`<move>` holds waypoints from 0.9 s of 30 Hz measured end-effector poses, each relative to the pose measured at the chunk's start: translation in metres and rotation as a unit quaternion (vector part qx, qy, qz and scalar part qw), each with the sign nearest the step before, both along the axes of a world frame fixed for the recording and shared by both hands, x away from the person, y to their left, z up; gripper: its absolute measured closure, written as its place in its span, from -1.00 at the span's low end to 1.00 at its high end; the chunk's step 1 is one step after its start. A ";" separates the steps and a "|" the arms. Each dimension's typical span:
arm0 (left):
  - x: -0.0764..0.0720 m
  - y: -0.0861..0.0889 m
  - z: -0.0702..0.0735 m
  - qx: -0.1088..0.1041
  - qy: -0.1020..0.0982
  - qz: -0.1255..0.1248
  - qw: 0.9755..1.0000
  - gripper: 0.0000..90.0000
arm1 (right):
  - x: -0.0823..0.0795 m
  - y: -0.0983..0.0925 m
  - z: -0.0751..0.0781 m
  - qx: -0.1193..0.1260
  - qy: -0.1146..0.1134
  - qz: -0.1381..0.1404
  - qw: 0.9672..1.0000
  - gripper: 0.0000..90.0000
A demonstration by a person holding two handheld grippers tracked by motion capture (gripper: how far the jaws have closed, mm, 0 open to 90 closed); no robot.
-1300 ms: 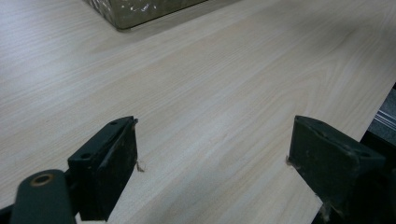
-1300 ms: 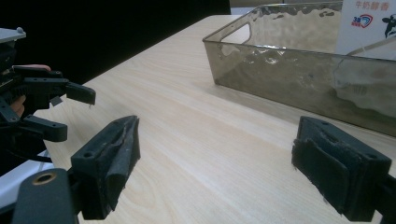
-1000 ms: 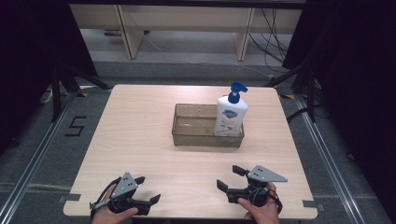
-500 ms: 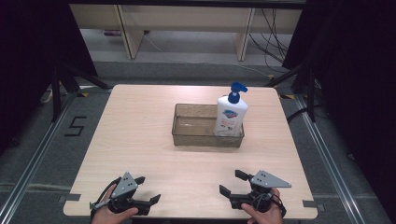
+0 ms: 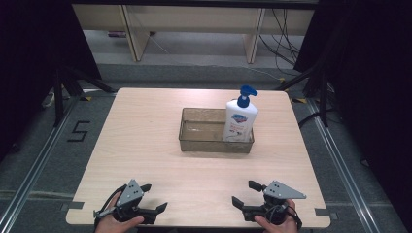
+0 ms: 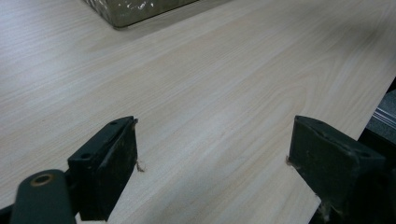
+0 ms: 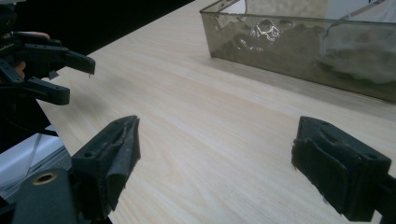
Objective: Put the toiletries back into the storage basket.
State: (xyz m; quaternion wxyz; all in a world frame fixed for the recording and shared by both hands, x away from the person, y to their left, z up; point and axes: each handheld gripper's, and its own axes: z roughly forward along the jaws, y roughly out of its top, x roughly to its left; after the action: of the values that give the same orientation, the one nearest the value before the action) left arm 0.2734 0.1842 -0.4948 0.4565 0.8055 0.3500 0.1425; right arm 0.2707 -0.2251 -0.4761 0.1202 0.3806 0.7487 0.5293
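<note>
Near the table's [image 5: 145, 141] front edge I have both grippers low over the bare wood, well apart from each other. My left gripper [image 5: 154, 198] sits by the front left corner with its 2 jaws spread wide and nothing between them; in the left gripper view [image 6: 212, 154] only wood grain lies in the gap. My right gripper [image 5: 244, 193] sits by the front right corner, jaws likewise spread and holding nothing, and the right gripper view [image 7: 215, 154] confirms the gap is bare wood.

Toward the middle of the table, a little nearer the back edge, stands a clear rectangular bin [image 5: 204, 141]. Inside it, at its right end, a white pump bottle [image 5: 239, 120] with a blue pump head stands upright. Both are well apart from either gripper. From the right gripper view I see the bin's [image 7: 299, 46] translucent wall ahead of the jaws, and the left gripper [image 7: 77, 77] off to the side.
</note>
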 end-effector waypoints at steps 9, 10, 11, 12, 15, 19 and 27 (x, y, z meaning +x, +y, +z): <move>0.000 -0.001 -0.001 0.004 0.000 0.000 1.000 -0.67 | -0.003 -0.006 -0.003 -0.004 0.009 -0.007 1.000 -0.66; -0.001 -0.001 0.000 0.006 0.002 -0.002 1.000 -0.67 | -0.006 -0.006 -0.002 0.001 0.020 -0.009 1.000 -0.66; -0.001 -0.001 0.000 0.009 0.002 -0.002 1.000 -0.67 | -0.005 -0.008 -0.002 -0.006 0.011 -0.007 1.000 -0.66; -0.001 -0.001 0.000 0.015 0.002 -0.002 1.000 -0.67 | -0.005 -0.009 -0.003 -0.010 0.008 -0.008 1.000 -0.66; 0.000 -0.001 -0.001 0.010 0.001 -0.005 1.000 -0.67 | -0.006 -0.011 -0.004 -0.009 0.016 -0.010 1.000 -0.66; -0.001 -0.002 -0.001 0.012 0.004 -0.005 1.000 -0.67 | -0.008 -0.015 -0.005 -0.012 0.019 -0.013 1.000 -0.66; -0.001 -0.002 -0.001 0.015 0.002 -0.008 1.000 -0.67 | -0.011 -0.020 -0.006 -0.013 0.021 -0.017 1.000 -0.66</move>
State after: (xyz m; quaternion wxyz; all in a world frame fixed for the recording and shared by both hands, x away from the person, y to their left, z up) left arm 0.2728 0.1825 -0.4959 0.4442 0.8155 0.3426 0.1425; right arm 0.2594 -0.2450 -0.4825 0.1183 0.4029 0.7513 0.5091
